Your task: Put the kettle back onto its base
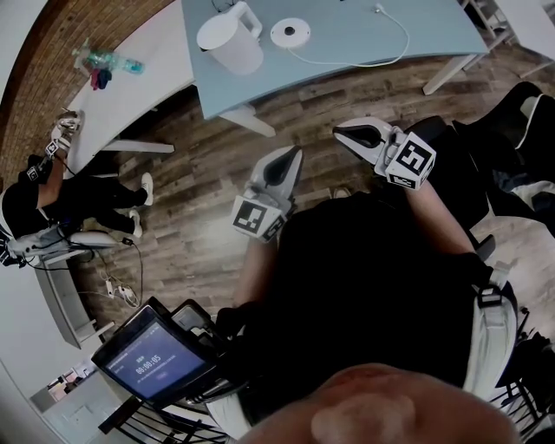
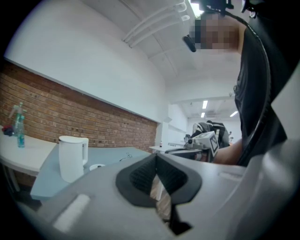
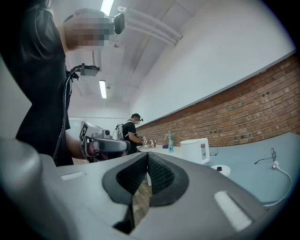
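So the white kettle [image 1: 230, 39] is sitting upright on the blue-grey tabletop [image 1: 434, 26], just beside its round white base [image 1: 290, 33] and not on it. Its handle is on the side nearer the base. A white cable [image 1: 381, 54] runs off from the base and loops across the tabletop on the side away from the kettle.

Both grippers are well short of the base, out over the wooden floor [image 1: 199, 173] instead of the tabletop. The left gripper [image 1: 293, 154] has its jaws pressed together with nothing between them. Same deal for the right gripper [image 1: 341, 131]: jaws together, empty. They're side by side, held level, both pointing roughly toward the base.

Farther from the base than the kettle, a spray bottle [image 1: 108, 61] stands on a separate white tabletop [image 1: 156, 52]. Farther still, another person [image 1: 35, 204] is at the end of that white tabletop. Farthest from the base, right near the camera, a tablet screen [image 1: 154, 357] is lit up.
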